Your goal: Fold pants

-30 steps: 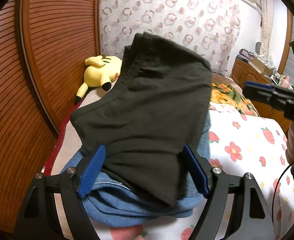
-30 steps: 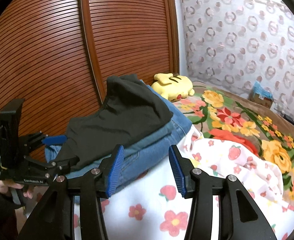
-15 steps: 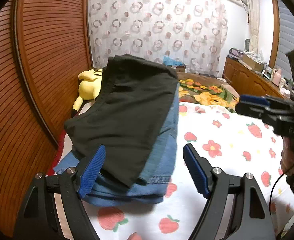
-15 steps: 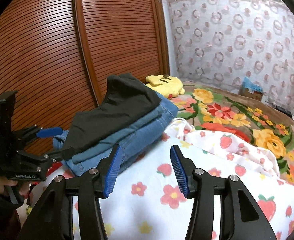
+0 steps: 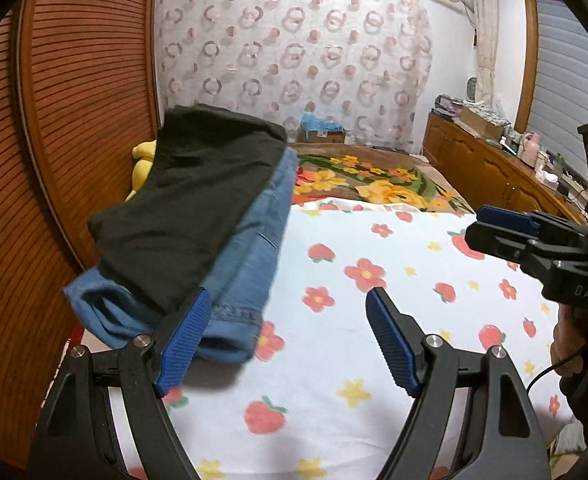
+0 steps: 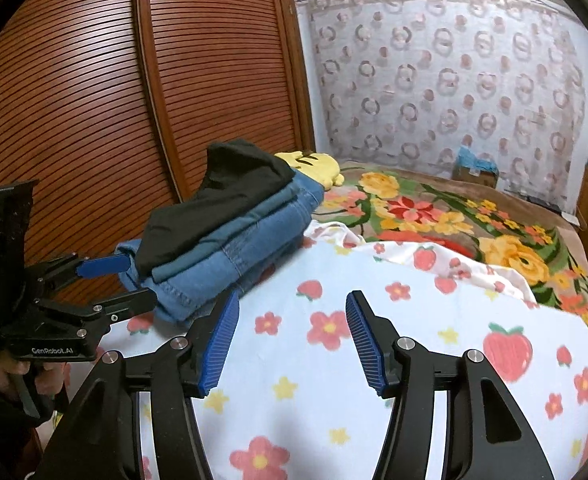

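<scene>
A folded pile of pants lies on the bed along its left edge, close to the slatted wooden wardrobe doors point(image 6: 94, 92). The black pants point(image 5: 190, 204) sit on top, and the blue jeans point(image 5: 250, 256) lie folded beneath them, their hem end toward the near side. A yellow plush toy point(image 6: 314, 162) rests just beyond the far end of the pile.

The left gripper point(image 5: 290, 340) is released, its blue pads spread wide and holding nothing; its left pad sits just at the near hem of the jeans. The right gripper point(image 6: 292, 340) is likewise spread apart and empty, hovering over the strawberry-and-flower sheet point(image 6: 374, 360) to the right of the pile.

Farther back, a floral blanket point(image 6: 454, 216) covers the bed, and a curtain with a ring pattern point(image 5: 294, 52) hangs behind. A wooden dresser point(image 5: 490, 168) stands along the right wall.
</scene>
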### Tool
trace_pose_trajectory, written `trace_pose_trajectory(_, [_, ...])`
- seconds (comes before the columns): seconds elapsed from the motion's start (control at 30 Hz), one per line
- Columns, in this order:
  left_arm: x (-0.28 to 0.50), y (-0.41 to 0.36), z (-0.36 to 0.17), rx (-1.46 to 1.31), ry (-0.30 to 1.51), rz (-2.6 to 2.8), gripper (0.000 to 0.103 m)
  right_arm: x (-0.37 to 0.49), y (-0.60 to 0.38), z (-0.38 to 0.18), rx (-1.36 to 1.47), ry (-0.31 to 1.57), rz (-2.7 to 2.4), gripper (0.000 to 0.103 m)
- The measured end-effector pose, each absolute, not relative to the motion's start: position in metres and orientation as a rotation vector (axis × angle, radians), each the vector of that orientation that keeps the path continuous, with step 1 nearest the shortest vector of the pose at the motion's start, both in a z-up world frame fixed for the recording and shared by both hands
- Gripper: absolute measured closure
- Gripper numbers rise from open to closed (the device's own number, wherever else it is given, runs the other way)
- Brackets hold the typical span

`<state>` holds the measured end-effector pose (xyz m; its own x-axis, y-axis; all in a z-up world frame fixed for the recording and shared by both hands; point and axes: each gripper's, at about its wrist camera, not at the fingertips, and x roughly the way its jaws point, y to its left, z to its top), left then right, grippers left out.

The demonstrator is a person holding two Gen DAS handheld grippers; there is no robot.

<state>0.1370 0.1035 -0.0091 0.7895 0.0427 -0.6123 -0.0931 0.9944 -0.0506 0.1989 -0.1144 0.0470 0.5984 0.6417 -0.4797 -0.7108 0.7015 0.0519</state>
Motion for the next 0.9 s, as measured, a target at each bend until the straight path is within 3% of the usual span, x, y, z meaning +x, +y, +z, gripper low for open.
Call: trace_pose_trajectory(0.9, [0.062, 0.015, -0.006, -0.024, 0.615, -0.049, 0.023, 0.068, -0.158, 0.034, -0.100, 0.462, 0.569, 0.040])
